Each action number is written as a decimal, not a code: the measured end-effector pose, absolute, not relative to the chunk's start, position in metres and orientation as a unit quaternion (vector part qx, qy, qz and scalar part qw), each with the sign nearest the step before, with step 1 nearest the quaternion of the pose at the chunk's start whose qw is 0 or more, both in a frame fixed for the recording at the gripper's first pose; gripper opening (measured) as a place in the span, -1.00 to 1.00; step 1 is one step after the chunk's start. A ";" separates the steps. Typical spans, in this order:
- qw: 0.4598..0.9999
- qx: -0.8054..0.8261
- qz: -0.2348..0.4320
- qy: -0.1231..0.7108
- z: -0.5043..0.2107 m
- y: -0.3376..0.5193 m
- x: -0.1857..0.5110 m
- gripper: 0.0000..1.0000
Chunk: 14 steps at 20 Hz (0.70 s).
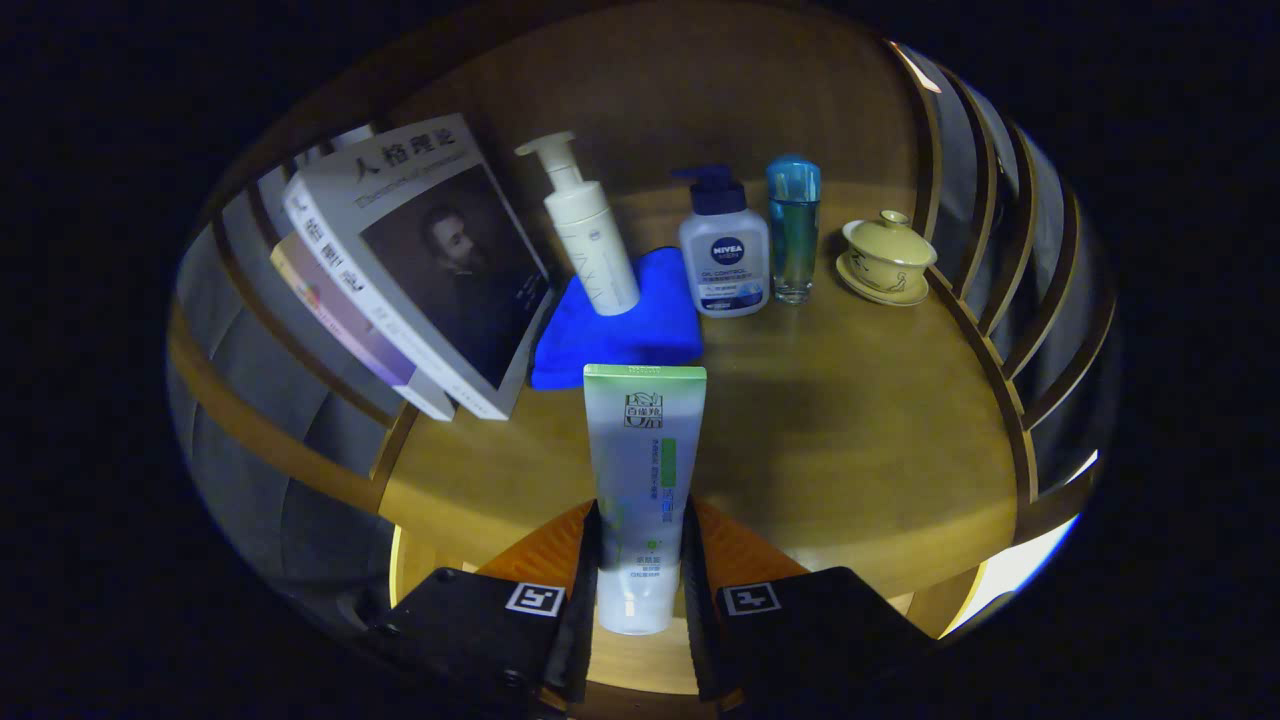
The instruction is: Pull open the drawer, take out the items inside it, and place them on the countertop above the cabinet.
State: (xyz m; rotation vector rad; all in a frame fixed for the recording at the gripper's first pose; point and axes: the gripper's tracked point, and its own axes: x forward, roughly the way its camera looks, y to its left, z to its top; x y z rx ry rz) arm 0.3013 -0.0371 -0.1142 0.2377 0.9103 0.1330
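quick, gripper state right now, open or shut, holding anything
Gripper: shut on the white squeeze tube with a green end, one finger pressing each side, held above the wooden countertop.

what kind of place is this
Likely a staged home setting: a wooden countertop holding toiletries like a pump bottle, plus books and a lidded teacup. The hand-held gripper grips a tube.

Bare table (850, 420) lies open right of the tube (645, 470) pinched in the tool (640, 600), while books (420, 280), cloth (620, 330) and bottles (720, 250) crowd beyond.
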 end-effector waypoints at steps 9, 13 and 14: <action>0.888 0.109 0.060 0.443 -0.131 -0.031 0.310 0.07; 0.911 0.092 0.060 0.397 -0.108 -0.032 0.309 0.51; 0.920 0.080 0.056 0.380 -0.101 -0.034 0.309 0.63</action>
